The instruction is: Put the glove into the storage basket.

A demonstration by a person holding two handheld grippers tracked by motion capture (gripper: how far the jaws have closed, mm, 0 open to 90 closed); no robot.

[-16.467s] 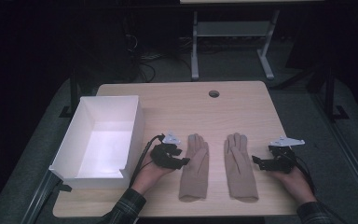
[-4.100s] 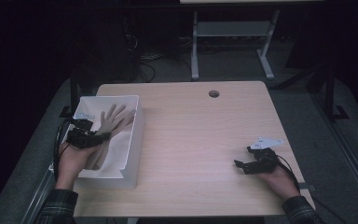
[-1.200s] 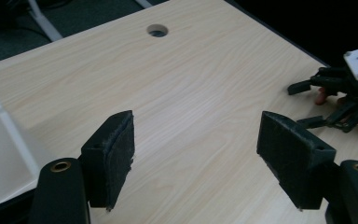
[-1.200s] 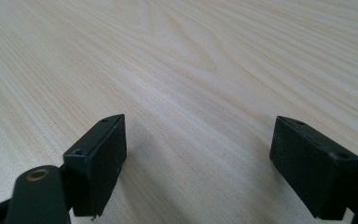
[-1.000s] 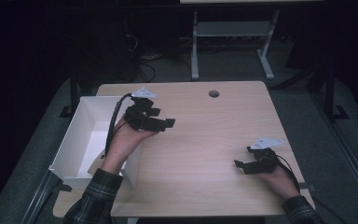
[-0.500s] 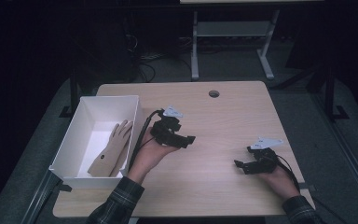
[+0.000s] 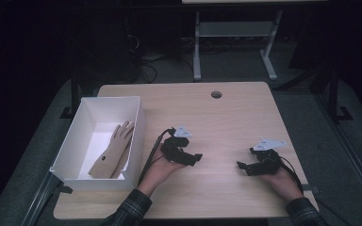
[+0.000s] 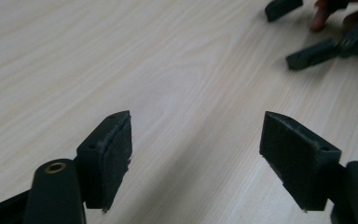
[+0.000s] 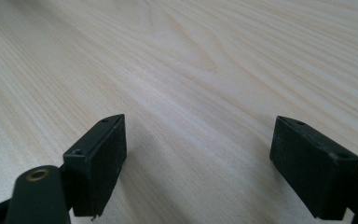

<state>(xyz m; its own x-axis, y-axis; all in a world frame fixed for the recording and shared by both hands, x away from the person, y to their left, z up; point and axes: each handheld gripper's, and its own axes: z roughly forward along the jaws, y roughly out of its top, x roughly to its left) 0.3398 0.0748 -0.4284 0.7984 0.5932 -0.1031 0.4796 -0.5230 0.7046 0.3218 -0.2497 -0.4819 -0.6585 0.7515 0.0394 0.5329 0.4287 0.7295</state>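
Over at nine o'clock on the table [image 7: 245, 113] sits the white box [image 7: 138, 125], and the tan gloves [image 7: 113, 153] lie flat inside it. They look stacked one on the other, with the fingers pointing to twelve o'clock. I think they lie that way because the box is long and thin, so a glove fits best lengthwise. How many there are is hard to tell, since they overlap.

Your left gripper [image 7: 190, 159] is just to the three o'clock side of the box, low over the bare wood. Its pads [image 8: 114, 154] stand wide apart with nothing between them. That makes sense if the gloves are already put away, because there is nothing more to pinch. Your hand is palm up under it, so it looks like it is resting.

Your right gripper [image 7: 248, 167] waits near four o'clock on the table, well apart from the box. Its pads [image 9: 103, 158] are wide apart too, and you can see plain wood between them. It points toward nine o'clock, at your other hand. In the left gripper view you can spot it far off at the top right [image 8: 303, 32].

Both tools are empty, and the wood between them is bare. My guess is the putting-away job is done, or very nearly so.
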